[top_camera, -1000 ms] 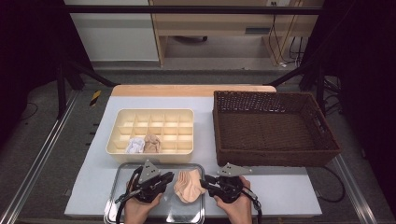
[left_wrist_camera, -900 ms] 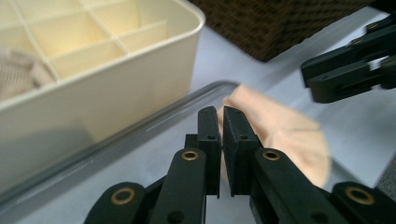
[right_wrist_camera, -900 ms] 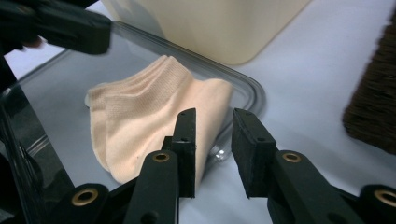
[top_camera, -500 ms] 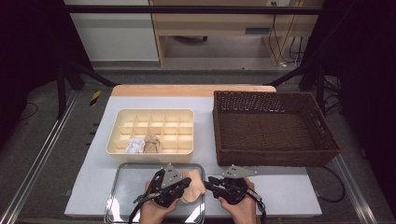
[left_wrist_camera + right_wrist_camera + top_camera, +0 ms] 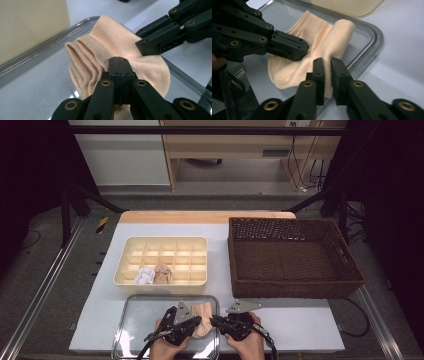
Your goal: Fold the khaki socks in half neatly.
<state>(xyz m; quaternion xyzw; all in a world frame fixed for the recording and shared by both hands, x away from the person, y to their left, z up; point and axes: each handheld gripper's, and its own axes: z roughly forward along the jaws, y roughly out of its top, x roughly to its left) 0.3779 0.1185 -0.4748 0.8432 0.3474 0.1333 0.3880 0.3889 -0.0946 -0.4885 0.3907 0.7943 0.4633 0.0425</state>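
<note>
A peach sock (image 5: 205, 312) lies folded at the right end of a clear tray (image 5: 135, 320), its ribbed cuff (image 5: 85, 52) bunched up. My left gripper (image 5: 199, 321) comes at it from the left, jaws pressed together on a pinch of fabric (image 5: 119, 62). My right gripper (image 5: 214, 321) meets it from the right. Its jaws have just been closing and now stand a narrow slit apart with the sock's edge squeezed between them (image 5: 328, 63). The two sets of tips nearly touch over the sock (image 5: 317, 27).
A cream divided box (image 5: 162, 239) stands behind the tray, with a white bundle (image 5: 145, 276) and a tan bundle (image 5: 162, 274) in its front row. A brown wicker basket (image 5: 295, 287) sits to the right. The tray's rim (image 5: 372, 37) runs under my right jaws.
My left gripper has slid right along the tray and sunk toward the right gripper. The sock, spread wider between them before, is now folded narrower. The right jaws have narrowed.
</note>
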